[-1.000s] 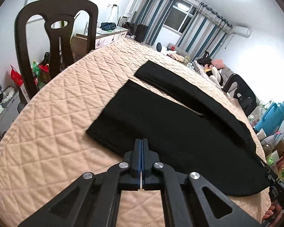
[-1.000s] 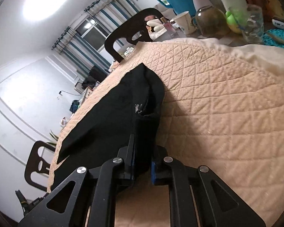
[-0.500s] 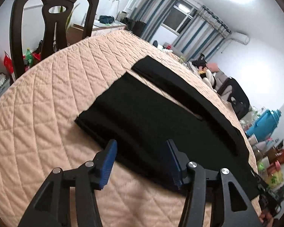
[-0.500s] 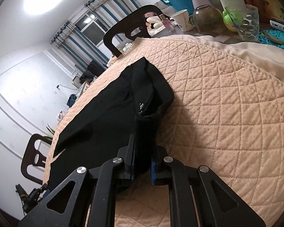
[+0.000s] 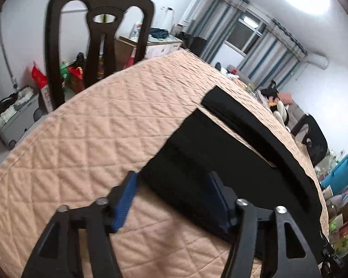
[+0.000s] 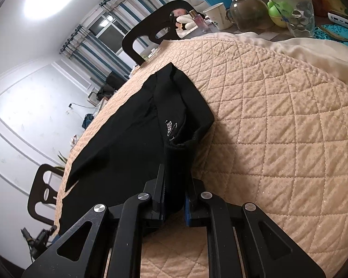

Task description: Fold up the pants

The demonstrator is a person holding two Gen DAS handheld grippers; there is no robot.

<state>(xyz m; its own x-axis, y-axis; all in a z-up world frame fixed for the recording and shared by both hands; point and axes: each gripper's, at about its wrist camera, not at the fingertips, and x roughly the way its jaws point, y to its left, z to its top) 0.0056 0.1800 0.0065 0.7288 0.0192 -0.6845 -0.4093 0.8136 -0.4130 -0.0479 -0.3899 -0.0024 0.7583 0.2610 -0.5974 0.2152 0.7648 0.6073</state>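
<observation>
Blue-padded fingers (image 5: 125,199) of the left gripper (image 5: 174,199) stand wide apart, straddling the near corner of a trouser-leg hem on the black pants (image 5: 208,162), with one finger over the quilted peach tablecloth (image 5: 92,139) and the other over the dark cloth; the frame is motion-blurred, so I cannot tell whether either pad touches the fabric. The right gripper (image 6: 174,205) is clamped narrow on a bunched fold of the pants' waistband (image 6: 181,148), whose white printed label faces up. Both legs lie flat across the tablecloth, running away toward a dark wooden chair (image 5: 97,34), while cups and a glass jar (image 6: 249,12) crowd the table's far end.
</observation>
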